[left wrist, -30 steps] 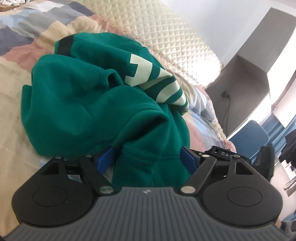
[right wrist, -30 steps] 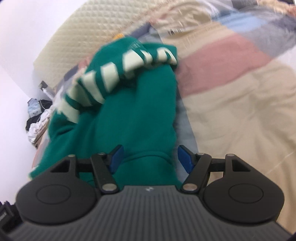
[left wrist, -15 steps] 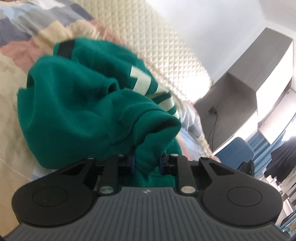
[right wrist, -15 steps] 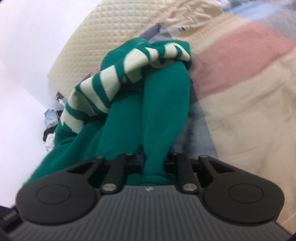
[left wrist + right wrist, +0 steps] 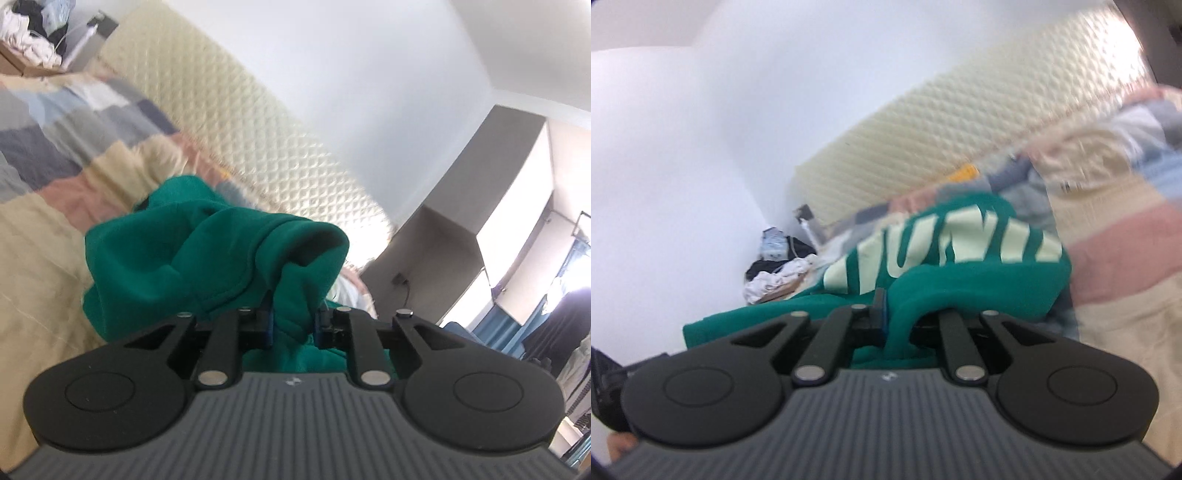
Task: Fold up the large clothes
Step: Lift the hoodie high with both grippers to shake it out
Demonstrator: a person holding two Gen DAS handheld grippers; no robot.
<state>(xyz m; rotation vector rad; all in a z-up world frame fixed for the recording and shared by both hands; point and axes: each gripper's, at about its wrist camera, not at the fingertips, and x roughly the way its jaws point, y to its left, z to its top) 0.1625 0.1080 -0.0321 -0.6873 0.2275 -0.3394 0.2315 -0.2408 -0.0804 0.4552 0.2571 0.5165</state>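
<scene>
While green sweatshirt (image 5: 177,266) was bunched above patchwork bedspread (image 5: 40,236), left gripper (image 5: 293,325) was clamped on rolled fold of fabric. Right gripper (image 5: 899,325) was closed on another green fold (image 5: 905,317). Pale lettering (image 5: 945,247) was seen on raised portion beyond. Quilted headboard (image 5: 236,122) was located behind; white wall (image 5: 701,129) farthest.
</scene>
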